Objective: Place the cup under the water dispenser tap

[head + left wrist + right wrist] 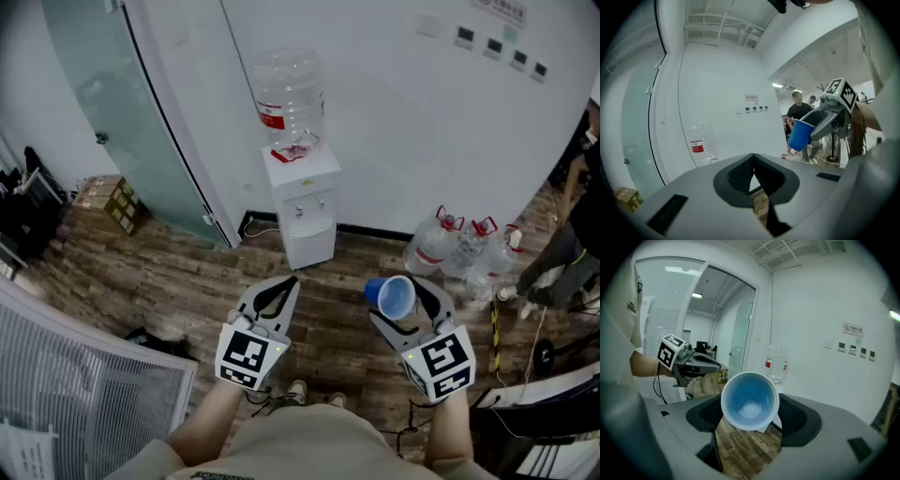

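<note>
Caught well short of the white floor-standing water dispenser [305, 211], gripping a blue plastic cup [395, 296] in the right tongs [403, 309]. Clamped on the cup's sides, with its mouth tipped back toward the holder and its base leading forward, so that the long axis runs roughly along the jaws. Empty inside, going by the right gripper view.

Keeping the left tongs [284, 289] closed tip to tip on nothing, near the right pair and about level with it.

Facing the dispenser ahead and a little to the left of the loaded tongs, more squarely in front of the empty pair. Likely to call for a carry forward and leftward, then a righting of the cup before it is set under the tap recess [311, 201], below the clear upturned water bottle [289, 98]. Taps too small to tell apart.

No desk anywhere, only brown wood-plank floor [169, 281]. Bounded by a plain white wall [394, 112] behind and a frosted glass door [112, 103] at left, with cardboard boxes [112, 202] at the door's foot. Cluttered at right with spare clear water jugs [450, 248] and a bystander [562, 253] at the frame's edge.
</note>
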### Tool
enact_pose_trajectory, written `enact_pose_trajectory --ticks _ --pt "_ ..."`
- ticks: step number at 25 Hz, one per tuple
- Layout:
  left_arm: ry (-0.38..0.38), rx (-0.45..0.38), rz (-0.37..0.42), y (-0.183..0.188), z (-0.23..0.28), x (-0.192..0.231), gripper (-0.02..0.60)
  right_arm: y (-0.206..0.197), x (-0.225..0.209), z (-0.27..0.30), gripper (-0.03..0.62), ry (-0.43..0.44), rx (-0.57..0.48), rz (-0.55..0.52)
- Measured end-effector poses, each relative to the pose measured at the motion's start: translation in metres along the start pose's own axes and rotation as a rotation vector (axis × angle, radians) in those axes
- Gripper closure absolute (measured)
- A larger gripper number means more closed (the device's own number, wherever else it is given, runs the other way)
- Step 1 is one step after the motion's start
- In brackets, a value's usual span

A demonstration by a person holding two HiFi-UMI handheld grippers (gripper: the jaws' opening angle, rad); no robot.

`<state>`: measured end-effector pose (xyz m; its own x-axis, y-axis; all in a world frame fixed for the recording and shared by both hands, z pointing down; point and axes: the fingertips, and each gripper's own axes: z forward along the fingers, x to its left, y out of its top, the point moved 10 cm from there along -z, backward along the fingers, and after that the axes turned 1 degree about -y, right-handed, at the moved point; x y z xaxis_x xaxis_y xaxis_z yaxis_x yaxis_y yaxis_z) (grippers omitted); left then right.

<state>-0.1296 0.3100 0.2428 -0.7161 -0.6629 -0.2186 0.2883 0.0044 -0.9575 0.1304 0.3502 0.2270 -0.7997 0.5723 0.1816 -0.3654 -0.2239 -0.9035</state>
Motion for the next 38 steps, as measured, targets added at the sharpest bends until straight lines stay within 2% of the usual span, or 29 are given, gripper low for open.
enact_pose_trajectory --ticks 9,23,32,38 --pt "0.01 0.011 -0.002 0.0 0.008 -0.017 0.575 -0.012 -0.011 -0.007 0.229 0.022 -0.007 0.012" --pt "0.072 0.036 -0.017 -0.009 0.0 -0.047 0.575 -0.037 -0.017 -0.017 0.227 0.078 0.014 -0.022" --pt "0.093 0.05 -0.031 -0.027 0.023 -0.032 0.575 -0.045 -0.033 0.02 0.227 0.099 0.033 -0.039" --pt "0.087 0.055 -0.04 -0.04 0.058 -0.002 0.575 -0.046 -0.051 0.062 0.227 0.11 0.073 -0.04"
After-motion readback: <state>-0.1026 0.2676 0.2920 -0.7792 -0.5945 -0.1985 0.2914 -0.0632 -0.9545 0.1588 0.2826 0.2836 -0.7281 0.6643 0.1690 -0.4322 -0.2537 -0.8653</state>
